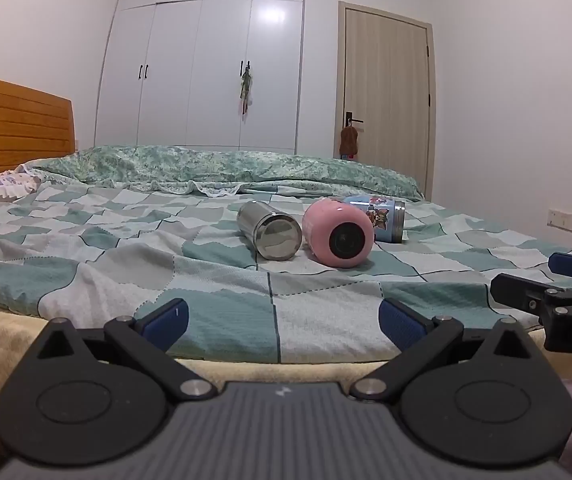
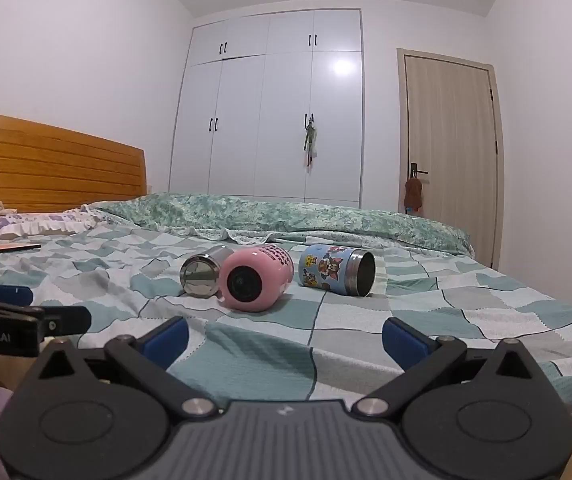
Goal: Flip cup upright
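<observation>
Three cups lie on their sides near the middle of the bed (image 2: 366,344): a steel cup (image 2: 201,274), a pink cup (image 2: 255,278) touching it, and a blue cartoon cup (image 2: 336,272) just beside, its mouth facing right. The left gripper (image 1: 281,320) and right gripper (image 2: 286,338) hover at the bed's near edge, jaws spread and empty. A good approach would probably bring one gripper in to pinch a cup across its body, then tip it up slowly, since the soft quilt may let it topple.

We see a bed (image 2: 426,320) under a green-and-white checked cover, three cups lying on their sides mid-bed: steel cup (image 2: 201,274), pink cup (image 2: 255,280) touching it at 3 o'clock, blue cartoon cup (image 2: 336,272) further along at 3 o'clock.
</observation>
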Action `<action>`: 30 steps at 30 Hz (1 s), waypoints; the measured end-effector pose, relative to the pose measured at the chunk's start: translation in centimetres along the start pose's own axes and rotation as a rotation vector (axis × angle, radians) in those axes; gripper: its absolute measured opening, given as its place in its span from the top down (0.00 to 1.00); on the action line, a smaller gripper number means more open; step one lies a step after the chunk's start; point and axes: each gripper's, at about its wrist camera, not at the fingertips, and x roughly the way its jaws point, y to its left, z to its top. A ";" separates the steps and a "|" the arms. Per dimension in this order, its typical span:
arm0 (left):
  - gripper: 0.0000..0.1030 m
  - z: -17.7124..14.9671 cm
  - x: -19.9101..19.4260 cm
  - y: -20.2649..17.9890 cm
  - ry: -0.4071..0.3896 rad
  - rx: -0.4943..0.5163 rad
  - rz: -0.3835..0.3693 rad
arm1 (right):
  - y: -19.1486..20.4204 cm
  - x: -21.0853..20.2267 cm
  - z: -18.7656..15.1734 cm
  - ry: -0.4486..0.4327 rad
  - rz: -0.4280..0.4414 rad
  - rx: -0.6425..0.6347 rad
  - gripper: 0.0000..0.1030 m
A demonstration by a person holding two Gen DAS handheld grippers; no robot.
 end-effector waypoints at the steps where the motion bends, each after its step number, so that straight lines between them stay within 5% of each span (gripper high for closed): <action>1: 0.00 0.0 0.0 0.0 -0.001 -0.001 0.000 | 0.0 0.0 0.0 0.000 0.000 0.000 0.00; 30: 0.00 0.0 0.0 -0.2 0.004 0.000 0.002 | 0.0 0.0 0.0 0.001 0.000 0.000 0.00</action>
